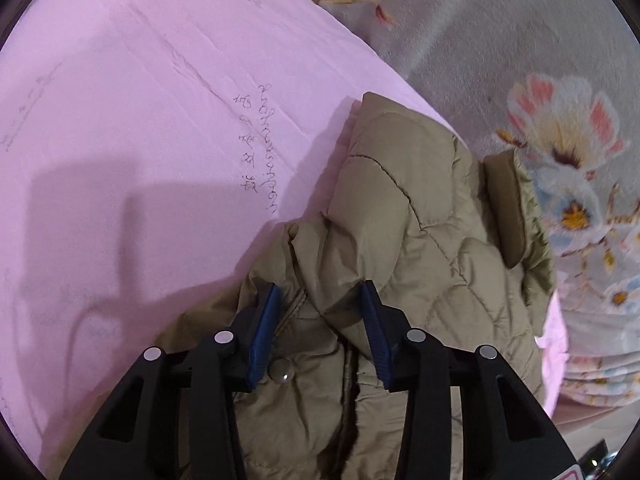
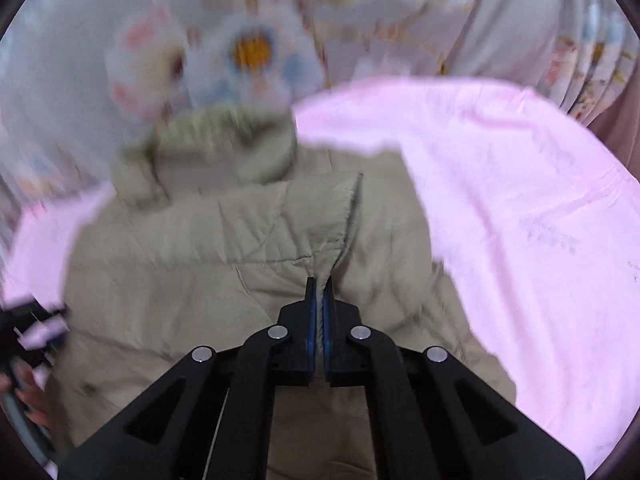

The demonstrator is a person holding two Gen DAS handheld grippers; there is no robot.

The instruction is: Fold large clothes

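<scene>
In the left wrist view, the left claw (image 1: 320, 300) reaches forward and down over a khaki quilted jacket (image 1: 432, 216) that lies bunched on a pink sheet (image 1: 140, 120). Its two blue pads (image 1: 266, 336) stand wide apart, released, with a raised fold of the jacket and a metal snap button (image 1: 283, 373) between them; the fabric is not pinched. The jacket occupies the lower right of the sheet, its dark-lined cuff (image 1: 510, 208) near the sheet's edge. Handwriting (image 1: 260, 148) runs across the pink sheet just beyond the jacket. A floral blanket (image 1: 560, 128) shows past the sheet on the right.

In the right wrist view, which is blurred, the right claw (image 2: 320, 292) points forward over the same jacket (image 2: 200, 248). Its blue pads (image 2: 311, 320) are clenched almost together on a thin ridge of the jacket's fabric along a seam. The jacket spreads across the middle of the view, on the pink sheet (image 2: 520, 200), with the floral blanket (image 2: 248, 48) behind. At the far left edge part of the left claw (image 2: 28, 324) and the person's fingers (image 2: 32, 400) appear.
</scene>
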